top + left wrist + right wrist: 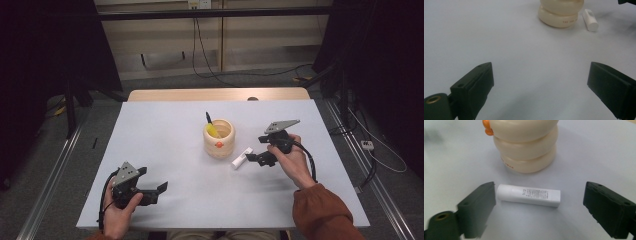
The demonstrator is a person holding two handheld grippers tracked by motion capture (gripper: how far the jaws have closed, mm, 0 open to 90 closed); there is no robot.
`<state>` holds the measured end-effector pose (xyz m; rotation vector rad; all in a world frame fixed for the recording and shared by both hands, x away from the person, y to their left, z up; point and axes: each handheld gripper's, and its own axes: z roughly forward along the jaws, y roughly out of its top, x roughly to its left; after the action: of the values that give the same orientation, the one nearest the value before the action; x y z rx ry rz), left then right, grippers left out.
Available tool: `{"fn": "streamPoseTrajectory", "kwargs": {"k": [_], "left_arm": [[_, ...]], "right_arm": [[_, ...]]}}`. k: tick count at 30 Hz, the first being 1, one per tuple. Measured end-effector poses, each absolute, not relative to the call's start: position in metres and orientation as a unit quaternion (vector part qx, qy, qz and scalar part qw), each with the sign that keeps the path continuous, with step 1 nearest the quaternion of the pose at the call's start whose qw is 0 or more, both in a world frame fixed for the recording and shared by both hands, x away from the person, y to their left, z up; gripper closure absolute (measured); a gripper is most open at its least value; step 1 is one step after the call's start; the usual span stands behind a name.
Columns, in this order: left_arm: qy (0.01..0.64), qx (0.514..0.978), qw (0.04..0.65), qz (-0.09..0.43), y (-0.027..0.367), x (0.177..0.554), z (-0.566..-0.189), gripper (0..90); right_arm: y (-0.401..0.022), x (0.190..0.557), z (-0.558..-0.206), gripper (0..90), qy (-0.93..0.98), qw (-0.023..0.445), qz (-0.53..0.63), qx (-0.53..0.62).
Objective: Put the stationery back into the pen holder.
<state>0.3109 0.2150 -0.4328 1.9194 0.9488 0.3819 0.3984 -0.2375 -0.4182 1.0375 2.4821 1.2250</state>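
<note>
From the high view: one cream holder (219,138) sits mid-table (165,125), one yellow pen (212,128) already standing inside, one white tube (241,158) lying just right of it. Right gripper (254,157) is at the tube; left gripper (156,192) waits released near the front edge. Left gripper view: jaws wide over bare surface. Right gripper view: jaws spread around the tube (529,195), not gripping — the pickup seems yet to come.

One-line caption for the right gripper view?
Open right gripper straddles a white tube lying before a cream holder.
</note>
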Motion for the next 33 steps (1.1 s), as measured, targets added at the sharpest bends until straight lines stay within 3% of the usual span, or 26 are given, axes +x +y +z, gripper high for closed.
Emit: {"fn": "streamPoseTrajectory", "kwargs": {"k": [3, 10, 17, 25, 28, 33], "left_arm": [[0.386, 0.782, 0.464, 0.155, 0.215, 0.311, -0.433, 6.8], [0.385, 0.783, 0.463, 0.156, 0.215, 0.311, -0.433, 6.8], [0.385, 0.784, 0.462, 0.155, 0.215, 0.311, -0.433, 6.8], [0.386, 0.783, 0.462, 0.155, 0.215, 0.311, -0.433, 6.8], [0.388, 0.783, 0.461, 0.154, 0.214, 0.311, -0.434, 6.8], [0.387, 0.784, 0.460, 0.156, 0.215, 0.312, -0.434, 6.8]], "right_arm": [[-0.241, 0.404, -0.422, 11.3, 0.836, 0.084, 0.421, 0.340], [-0.237, 0.417, -0.422, 2.4, 0.862, 0.086, 0.409, 0.286], [-0.231, 0.427, -0.418, 2.9, 0.888, 0.091, 0.389, 0.227], [-0.227, 0.439, -0.417, 5.4, 0.914, 0.096, 0.364, 0.149], [-0.226, 0.442, -0.417, 13.0, 0.926, 0.080, 0.349, 0.124], [-0.219, 0.444, -0.419, 12.8, 0.942, 0.070, 0.322, 0.071]]}}
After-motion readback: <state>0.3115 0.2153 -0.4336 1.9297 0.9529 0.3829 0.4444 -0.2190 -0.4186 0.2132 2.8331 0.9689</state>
